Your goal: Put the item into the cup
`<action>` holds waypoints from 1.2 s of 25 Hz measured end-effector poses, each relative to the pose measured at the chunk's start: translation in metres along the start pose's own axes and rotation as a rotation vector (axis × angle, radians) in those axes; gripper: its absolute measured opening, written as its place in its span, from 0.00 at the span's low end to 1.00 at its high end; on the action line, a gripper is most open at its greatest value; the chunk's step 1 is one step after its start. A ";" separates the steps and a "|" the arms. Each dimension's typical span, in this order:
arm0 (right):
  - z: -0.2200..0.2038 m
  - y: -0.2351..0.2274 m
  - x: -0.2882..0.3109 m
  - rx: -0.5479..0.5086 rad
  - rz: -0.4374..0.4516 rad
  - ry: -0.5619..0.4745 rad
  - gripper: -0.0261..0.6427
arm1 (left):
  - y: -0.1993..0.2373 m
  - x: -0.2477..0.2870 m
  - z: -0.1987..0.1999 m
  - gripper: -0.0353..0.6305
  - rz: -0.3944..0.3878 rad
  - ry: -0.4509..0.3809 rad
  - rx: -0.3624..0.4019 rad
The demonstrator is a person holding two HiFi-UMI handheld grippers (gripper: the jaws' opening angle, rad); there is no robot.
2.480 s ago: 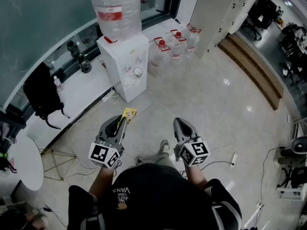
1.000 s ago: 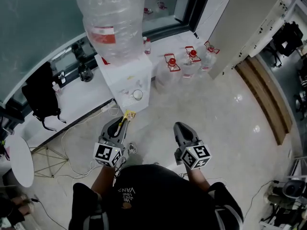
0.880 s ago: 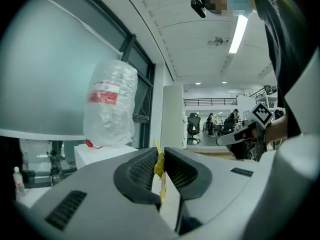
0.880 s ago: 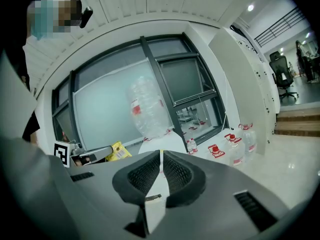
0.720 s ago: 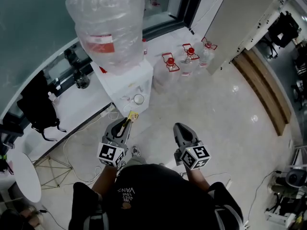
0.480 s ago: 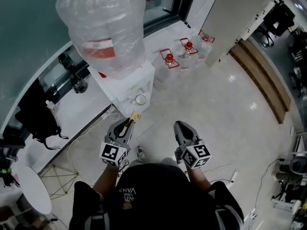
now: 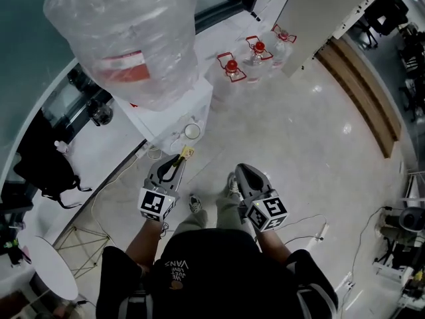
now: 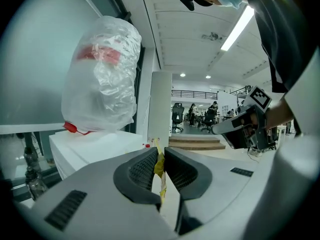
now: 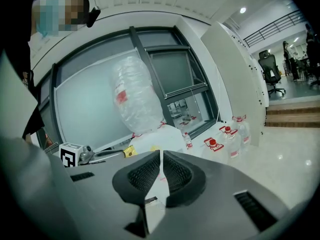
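One cup in head view only; left gripper clamped on yellow packet, right gripper closed empty.

Big water bottle tops a white dispenser; three jugs stand nearby.

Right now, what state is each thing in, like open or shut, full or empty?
left gripper: shut on the yellow packet.
yellow packet: pinched in the left jaws, sticking out in front.
right gripper: shut, nothing in it.
cup: upright on the dispenser, top open.
big bottle: upside down on the dispenser, looks empty.
three jugs: upright on the floor, red caps on.
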State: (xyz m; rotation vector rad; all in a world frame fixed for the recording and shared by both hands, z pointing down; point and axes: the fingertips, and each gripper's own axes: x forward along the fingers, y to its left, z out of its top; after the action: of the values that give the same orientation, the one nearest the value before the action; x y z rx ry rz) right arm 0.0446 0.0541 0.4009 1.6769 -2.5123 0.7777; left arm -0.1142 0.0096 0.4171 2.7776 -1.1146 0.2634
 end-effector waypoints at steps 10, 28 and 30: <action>0.000 -0.045 0.044 -0.029 0.062 0.068 0.11 | 0.012 0.058 -0.026 0.14 0.083 0.035 -0.018; -0.028 -0.109 0.108 -0.041 0.117 0.162 0.11 | 0.054 0.146 -0.127 0.14 0.256 0.128 -0.088; -0.035 -0.111 0.111 -0.040 0.130 0.180 0.11 | 0.058 0.152 -0.139 0.14 0.272 0.140 -0.094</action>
State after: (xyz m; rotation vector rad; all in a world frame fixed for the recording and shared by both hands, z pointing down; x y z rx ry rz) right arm 0.0854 -0.0598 0.5067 1.3753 -2.5129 0.8400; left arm -0.0613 -0.1076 0.5882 2.4807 -1.4269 0.4159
